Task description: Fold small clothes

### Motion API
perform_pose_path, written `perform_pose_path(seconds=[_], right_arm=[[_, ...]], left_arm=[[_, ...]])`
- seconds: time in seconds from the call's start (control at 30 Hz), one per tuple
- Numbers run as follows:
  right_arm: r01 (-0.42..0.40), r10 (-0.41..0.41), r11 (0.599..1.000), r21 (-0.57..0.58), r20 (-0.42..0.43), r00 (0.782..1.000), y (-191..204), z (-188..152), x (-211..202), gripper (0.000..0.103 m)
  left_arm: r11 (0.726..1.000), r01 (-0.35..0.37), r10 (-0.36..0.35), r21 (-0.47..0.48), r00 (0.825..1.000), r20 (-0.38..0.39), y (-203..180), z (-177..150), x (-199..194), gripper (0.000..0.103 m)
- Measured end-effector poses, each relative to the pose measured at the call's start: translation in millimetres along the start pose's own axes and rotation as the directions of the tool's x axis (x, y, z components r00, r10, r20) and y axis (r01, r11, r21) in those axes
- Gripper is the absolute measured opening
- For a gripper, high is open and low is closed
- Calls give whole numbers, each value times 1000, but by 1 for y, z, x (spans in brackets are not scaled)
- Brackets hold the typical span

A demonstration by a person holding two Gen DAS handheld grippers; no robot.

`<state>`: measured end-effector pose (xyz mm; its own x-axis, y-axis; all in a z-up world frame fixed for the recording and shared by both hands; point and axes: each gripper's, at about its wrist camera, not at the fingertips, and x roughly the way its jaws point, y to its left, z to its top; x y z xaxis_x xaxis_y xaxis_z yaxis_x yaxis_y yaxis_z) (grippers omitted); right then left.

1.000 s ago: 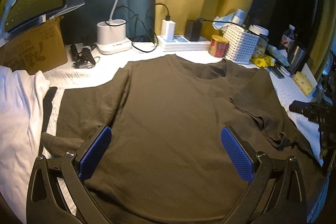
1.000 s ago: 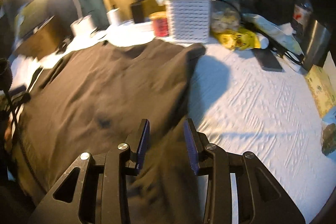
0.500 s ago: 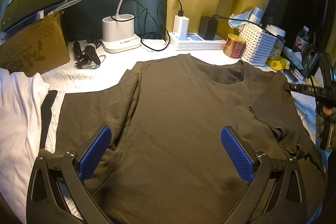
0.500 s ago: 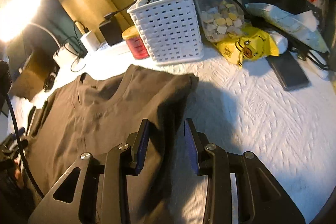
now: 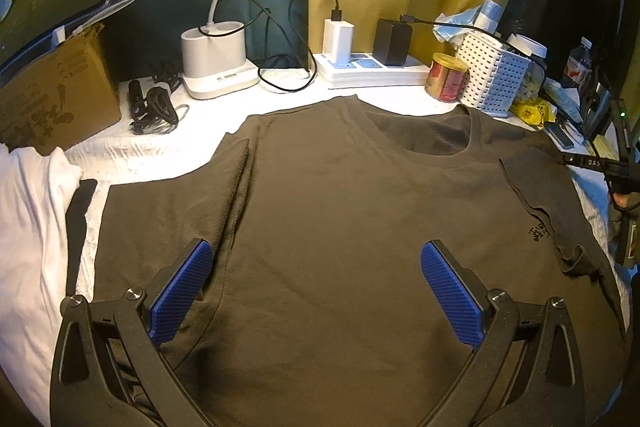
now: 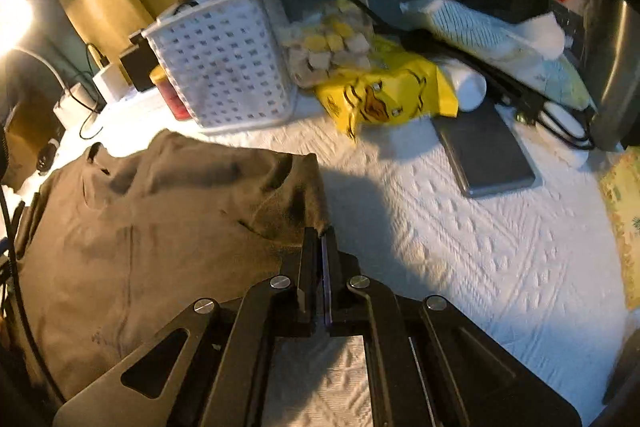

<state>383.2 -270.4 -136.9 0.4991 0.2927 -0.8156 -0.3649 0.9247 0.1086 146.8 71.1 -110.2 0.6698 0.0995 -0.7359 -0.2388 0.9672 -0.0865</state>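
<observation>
A dark brown t-shirt (image 5: 340, 219) lies flat on the white bedcover, neck toward the wall, with both sleeves folded inward. My left gripper (image 5: 316, 247) hovers over the shirt's lower middle, open wide, with nothing between its blue pads (image 5: 182, 291). My right gripper (image 6: 322, 231) is at the shirt's right shoulder edge (image 6: 308, 187). Its jaws are shut, and the fabric's edge is pinched at their tips. In the left wrist view, the right tool (image 5: 618, 167) and part of a hand show at the far right edge.
A white basket (image 6: 224, 67), a red tin (image 5: 446, 77), a snack jar (image 6: 320, 27), a yellow packet (image 6: 384, 99) and a phone (image 6: 486, 151) crowd the far right. A lamp base (image 5: 216, 63), power strip (image 5: 372, 71) and cables line the wall. White cloth (image 5: 28, 227) lies left.
My right gripper moved forward along the shirt's right side to the shoulder and shut there on the fabric's edge. The left gripper stayed open and drifted slightly over the shirt.
</observation>
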Motion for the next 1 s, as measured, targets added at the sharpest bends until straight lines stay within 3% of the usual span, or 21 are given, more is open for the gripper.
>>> perform_pose_path(seconds=[0.13, 0.2, 0.23, 0.27, 0.57, 0.8, 0.87, 0.9, 1.0], right_arm=[[31, -31, 1000, 5, 1, 1000, 1, -4, -7, 5], [52, -53, 999, 11, 9, 999, 1, -8, -18, 21], [59, -59, 998, 6, 9, 998, 3, -10, -23, 37], [58, -58, 998, -1, 12, 998, 6, -15, -31, 42], [-10, 8, 999, -38, -39, 999, 45, -60, -77, 42], [10, -17, 998, -64, -116, 993, 70, -98, -69, 41], [26, -34, 995, -99, -85, 996, 75, -107, -73, 17], [12, -19, 996, -91, -77, 997, 75, -109, -74, 10], [42, -47, 996, -78, -59, 997, 71, -112, -78, 6]], left_arm=[[1000, 1, -1, 4, 1000, 12, -3, 0, -8, 102], [1000, 3, -3, 7, 1000, 17, -5, -1, -11, 102], [1000, 3, -3, 8, 1000, 20, -6, -1, -13, 102], [1000, 6, -6, 9, 1000, 23, -7, -1, -15, 102], [999, 41, -42, 25, 997, 58, -15, -8, -35, 102], [999, 50, -51, 21, 996, 67, -11, -18, -46, 102], [999, 43, -44, 18, 997, 68, -8, -19, -48, 102], [999, 39, -40, 16, 997, 68, -5, -20, -48, 102], [1000, 24, -25, 8, 997, 71, 3, -20, -51, 102]])
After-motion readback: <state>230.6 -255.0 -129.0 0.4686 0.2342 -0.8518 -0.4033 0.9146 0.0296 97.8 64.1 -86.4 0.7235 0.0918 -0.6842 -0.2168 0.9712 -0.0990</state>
